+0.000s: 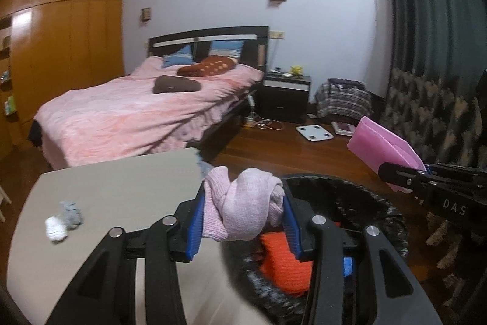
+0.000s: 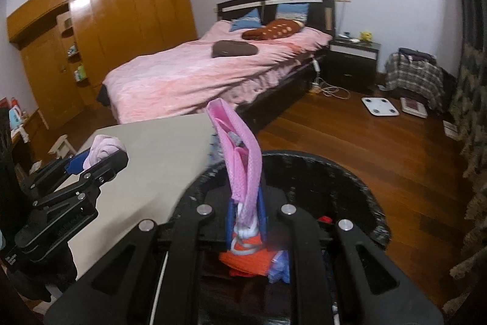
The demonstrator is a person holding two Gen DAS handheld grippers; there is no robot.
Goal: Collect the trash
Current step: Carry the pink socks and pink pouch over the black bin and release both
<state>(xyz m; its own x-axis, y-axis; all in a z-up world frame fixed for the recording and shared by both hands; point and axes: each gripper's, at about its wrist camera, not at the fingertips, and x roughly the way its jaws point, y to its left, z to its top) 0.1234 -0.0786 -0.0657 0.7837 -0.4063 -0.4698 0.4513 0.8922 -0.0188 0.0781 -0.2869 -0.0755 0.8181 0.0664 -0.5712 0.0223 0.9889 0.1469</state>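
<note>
Left claw [image 1: 243, 212] clamps pale pink knitted sock bundle [image 1: 240, 207] at black round bin [image 1: 392, 212] rim, ready for drop. Right claw [image 2: 246, 218] pinches bright pink folded cloth [image 2: 239, 148] upright above bin. Grey-white sock balls [image 1: 62, 220] wait on beige bench [image 1: 121, 191].

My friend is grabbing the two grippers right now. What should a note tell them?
Left gripper: shut on a pale pink knitted sock bundle, at the near rim of the black round bin.
Right gripper: shut on a bright pink folded cloth, above the bin.
Done: an orange knitted piece already lies in the bin.
Left: drop both held items in, then fetch the small white and grey bundles on the beige tabletop.
</note>
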